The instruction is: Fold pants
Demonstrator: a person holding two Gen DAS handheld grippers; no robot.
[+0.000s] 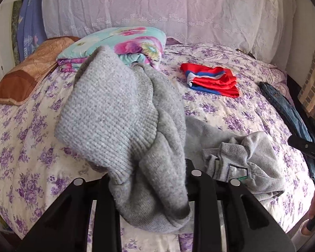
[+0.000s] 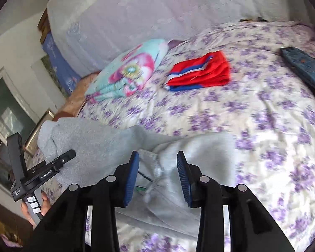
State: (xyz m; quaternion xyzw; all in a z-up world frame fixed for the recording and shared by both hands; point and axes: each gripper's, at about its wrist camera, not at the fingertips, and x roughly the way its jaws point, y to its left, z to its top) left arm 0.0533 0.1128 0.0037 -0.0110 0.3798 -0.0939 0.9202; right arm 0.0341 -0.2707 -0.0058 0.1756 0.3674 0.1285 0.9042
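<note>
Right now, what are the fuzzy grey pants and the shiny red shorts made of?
The fuzzy grey pants look like thick knitted cotton or wool: ribbed stitches show, matte surface. The shiny red shorts look like smooth synthetic sports fabric, probably polyester, since light glints off their folds.

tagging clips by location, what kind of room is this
Most likely a home bedroom: a bed with a purple-flowered bedspread, a folded floral quilt and a pillow at its head.

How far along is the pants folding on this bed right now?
Done: red, white and blue pants lie folded on the purple-flowered bedspread. In hand: the left gripper pinches bunched grey knit sweatpants; the right gripper is open above their waistband. Left: the grey pair is unfolded, and dark blue jeans wait at the edge.
</note>
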